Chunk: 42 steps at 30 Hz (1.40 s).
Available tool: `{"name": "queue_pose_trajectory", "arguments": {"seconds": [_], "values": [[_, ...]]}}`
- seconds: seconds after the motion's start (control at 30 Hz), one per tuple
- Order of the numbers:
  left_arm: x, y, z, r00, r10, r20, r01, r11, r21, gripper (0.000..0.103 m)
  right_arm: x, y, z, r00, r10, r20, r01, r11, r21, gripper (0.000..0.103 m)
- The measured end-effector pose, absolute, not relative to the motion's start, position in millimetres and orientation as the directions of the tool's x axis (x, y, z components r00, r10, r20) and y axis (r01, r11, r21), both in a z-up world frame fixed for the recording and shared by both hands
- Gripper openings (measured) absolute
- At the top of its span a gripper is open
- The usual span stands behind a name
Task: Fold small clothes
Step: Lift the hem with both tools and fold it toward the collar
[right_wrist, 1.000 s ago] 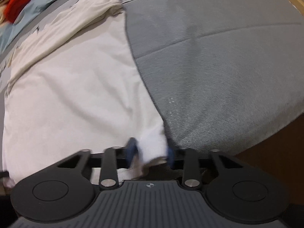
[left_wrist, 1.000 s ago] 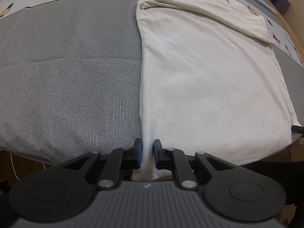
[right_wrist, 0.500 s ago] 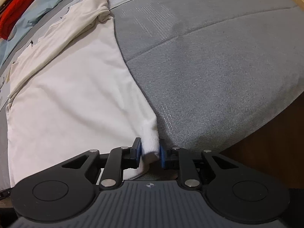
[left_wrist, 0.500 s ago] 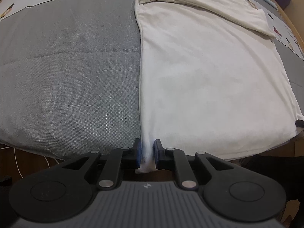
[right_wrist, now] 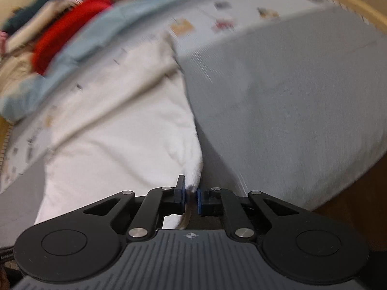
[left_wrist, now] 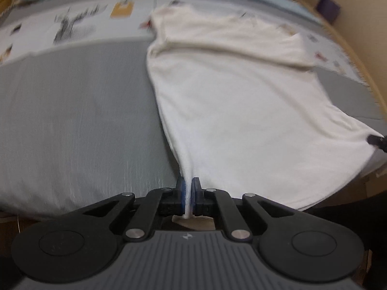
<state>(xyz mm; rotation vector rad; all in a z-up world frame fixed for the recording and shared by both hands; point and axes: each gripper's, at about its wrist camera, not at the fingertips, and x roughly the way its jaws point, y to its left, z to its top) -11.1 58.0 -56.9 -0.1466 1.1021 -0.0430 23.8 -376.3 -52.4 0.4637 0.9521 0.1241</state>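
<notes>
Both hem corners lifted since before, white shirt (left_wrist: 241, 111) pinched between left fingers (left_wrist: 181, 194) and closing right fingers (right_wrist: 180, 193)

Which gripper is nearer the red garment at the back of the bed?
Right. The right gripper, closing on the white T-shirt hem corner, has the red garment beyond it; the left gripper clamps the opposite corner, farther away.
</notes>
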Motion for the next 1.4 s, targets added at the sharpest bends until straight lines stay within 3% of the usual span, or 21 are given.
{"name": "queue_pose_trajectory", "arguments": {"seconds": [0.3,0.6,0.7,0.87,1.1,1.23,1.4], "values": [[-54,84,32,0.609,-0.168,-0.775,-0.009,0.976,-0.218,0.004,-7,-397,26,0.73,0.404,-0.551,-0.08,0.851,0.518,0.007],[-123,109,100,0.694,-0.184,-0.696,-0.058,0.95,-0.308,0.004,-66,-424,69,0.739,0.504,-0.447,-0.182,0.788,0.588,0.007],[-111,119,102,0.7,-0.179,-0.691,-0.078,0.943,-0.323,0.004,-51,-428,64,0.736,0.496,-0.46,-0.158,0.787,0.596,0.007],[-37,131,72,0.655,-0.149,-0.741,-0.136,0.941,-0.31,0.004,9,-409,44,0.703,0.438,-0.56,-0.087,0.835,0.544,0.007],[86,131,-6,0.558,-0.051,-0.829,-0.119,0.983,-0.141,0.005,132,-364,-12,0.617,0.323,-0.718,0.02,0.905,0.425,0.007],[118,146,-47,0.516,-0.099,-0.851,-0.136,0.971,-0.195,0.008,163,-356,-45,0.621,0.249,-0.743,0.062,0.929,0.364,0.011],[117,171,-42,0.546,-0.097,-0.832,-0.17,0.96,-0.223,0.014,167,-368,-48,0.645,0.206,-0.736,0.111,0.928,0.357,0.02]]}}
